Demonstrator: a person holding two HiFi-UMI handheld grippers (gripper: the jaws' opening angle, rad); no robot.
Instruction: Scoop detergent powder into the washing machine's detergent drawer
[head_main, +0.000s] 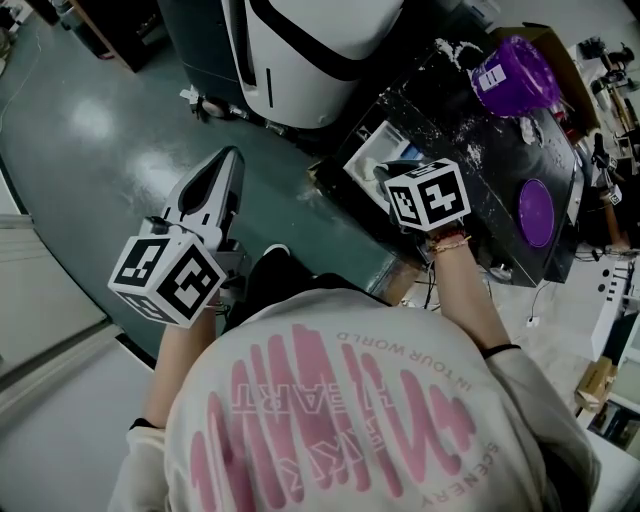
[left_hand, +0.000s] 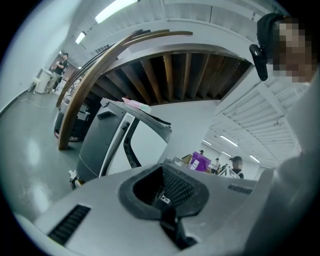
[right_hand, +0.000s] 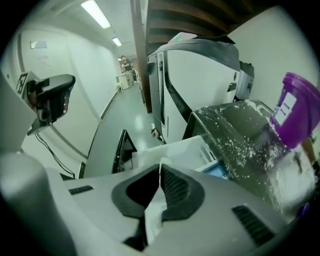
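Note:
The washing machine's black top (head_main: 470, 200) is strewn with white powder (right_hand: 240, 145). Its white detergent drawer (head_main: 368, 158) stands pulled out at the near left corner, with a blue compartment (right_hand: 220, 170) showing. My right gripper (head_main: 398, 172) hangs over the drawer, pointing steeply down. In the right gripper view it (right_hand: 160, 167) is shut on a thin white piece, seemingly the scoop's handle (right_hand: 152, 210); the scoop's bowl is hidden. A purple detergent tub (head_main: 515, 72) stands open at the back, and its purple lid (head_main: 537, 212) lies on the top. My left gripper (head_main: 232, 155) is held over the floor, shut and empty (left_hand: 163, 172).
A large white-and-dark machine (head_main: 300, 50) stands on the green floor (head_main: 90, 150) left of the washer. Boxes and cables (head_main: 600, 380) crowd the right edge. A wooden stair underside (left_hand: 170, 70) rises ahead, and people (left_hand: 62, 62) stand far off.

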